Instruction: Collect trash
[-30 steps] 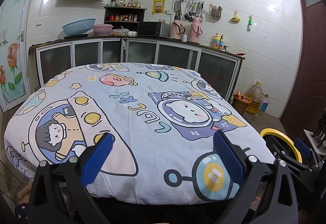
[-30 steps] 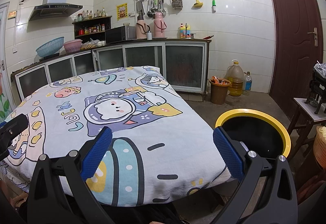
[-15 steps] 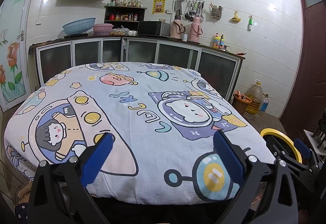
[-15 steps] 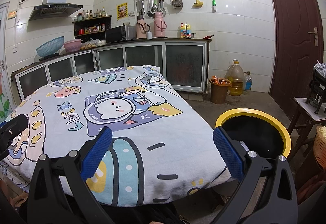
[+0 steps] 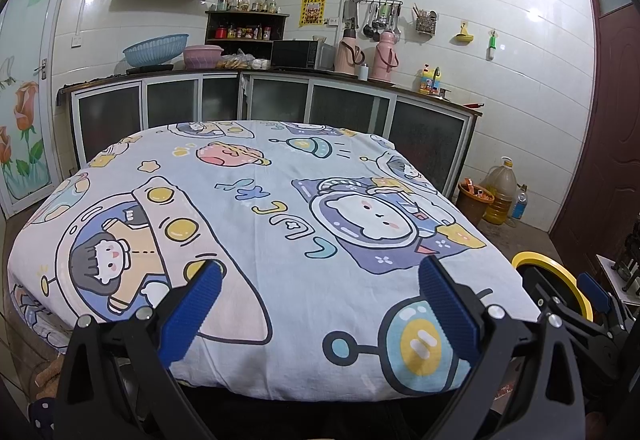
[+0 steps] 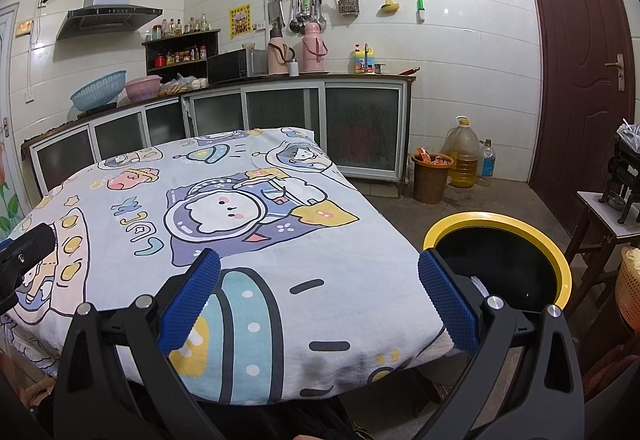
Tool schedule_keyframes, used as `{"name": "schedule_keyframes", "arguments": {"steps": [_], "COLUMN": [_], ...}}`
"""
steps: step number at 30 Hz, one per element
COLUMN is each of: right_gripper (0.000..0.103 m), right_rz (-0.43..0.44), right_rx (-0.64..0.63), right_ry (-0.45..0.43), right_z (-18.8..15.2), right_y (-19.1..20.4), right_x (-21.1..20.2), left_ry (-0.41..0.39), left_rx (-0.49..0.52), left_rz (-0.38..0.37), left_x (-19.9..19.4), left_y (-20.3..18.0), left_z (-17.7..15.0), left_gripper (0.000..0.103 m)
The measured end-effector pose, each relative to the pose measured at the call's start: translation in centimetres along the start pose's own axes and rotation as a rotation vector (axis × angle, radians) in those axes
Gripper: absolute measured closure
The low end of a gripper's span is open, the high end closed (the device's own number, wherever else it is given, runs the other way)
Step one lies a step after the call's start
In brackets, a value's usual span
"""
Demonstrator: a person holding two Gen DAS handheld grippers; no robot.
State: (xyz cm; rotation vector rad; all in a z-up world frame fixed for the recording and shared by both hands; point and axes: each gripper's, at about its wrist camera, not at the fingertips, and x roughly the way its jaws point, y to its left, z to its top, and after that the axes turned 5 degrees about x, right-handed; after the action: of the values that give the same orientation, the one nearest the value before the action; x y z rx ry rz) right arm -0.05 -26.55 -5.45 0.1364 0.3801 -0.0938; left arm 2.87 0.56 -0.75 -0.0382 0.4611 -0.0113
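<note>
Two claws, the left claw and the right claw, hang released and empty at the lower edge of their frames, over a counter draped in a cartoon cloth. No trash shows on the cloth; the only visible place for it is the yellow-rimmed bin at lower right of the right view, just beside the counter's edge. Any scrap that turns up would likely be light and crushable, best pinched across its middle, though that is a judgement.
</note>
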Motion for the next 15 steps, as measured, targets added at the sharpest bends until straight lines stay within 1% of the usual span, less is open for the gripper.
{"name": "schedule_keyframes", "arguments": {"steps": [15], "right_gripper": [0.008], "right_rz": [0.000], "right_rx": [-0.001], "right_ry": [0.006], "right_z": [-0.25], "right_y": [0.22], "right_x": [0.19], "left_ry": [0.000], "left_rx": [0.000], "left_rz": [0.001], "left_x": [-0.04], "left_y": [-0.05], "left_z": [0.02], "left_gripper": [0.008]}}
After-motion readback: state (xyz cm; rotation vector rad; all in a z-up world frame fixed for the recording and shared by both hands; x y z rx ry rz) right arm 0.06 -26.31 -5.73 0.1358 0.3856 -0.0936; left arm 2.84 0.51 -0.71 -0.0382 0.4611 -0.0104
